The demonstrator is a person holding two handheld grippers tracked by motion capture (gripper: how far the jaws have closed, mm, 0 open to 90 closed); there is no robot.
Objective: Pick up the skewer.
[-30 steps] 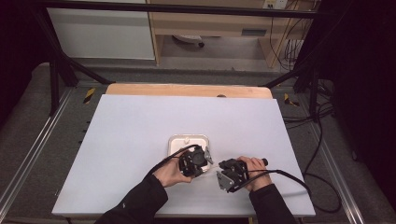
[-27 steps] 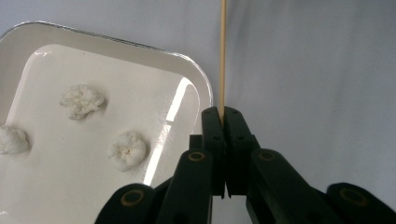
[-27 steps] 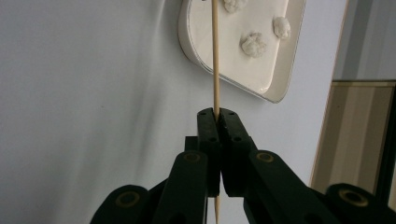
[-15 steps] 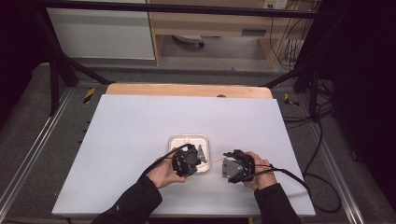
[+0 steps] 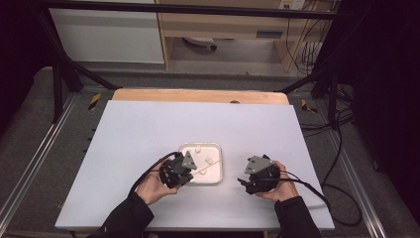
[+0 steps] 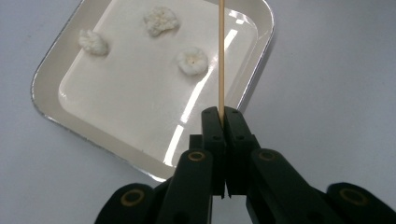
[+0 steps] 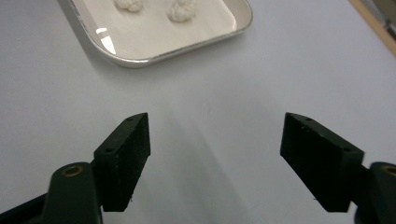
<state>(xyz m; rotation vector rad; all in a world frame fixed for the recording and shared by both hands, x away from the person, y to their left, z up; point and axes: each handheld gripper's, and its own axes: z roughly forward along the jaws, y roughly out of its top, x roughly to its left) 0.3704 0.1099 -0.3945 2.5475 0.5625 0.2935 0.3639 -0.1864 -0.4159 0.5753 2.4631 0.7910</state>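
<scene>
Now left gripper [image 6: 219, 116] is clamped on the skewer [image 6: 220, 56], aimed over the tray [image 6: 261, 51]. Right gripper [image 7: 215, 158], at tray's 3 o'clock, has just been opening, nothing between its jaws. Next I'd spear the nearest white piece [image 6: 192, 60], tip centred.

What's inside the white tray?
Three small white fluffy pieces lie apart on the white tray. The thin wooden stick in the left claw crosses over it. That claw's black body covers the tray's near corner.
</scene>
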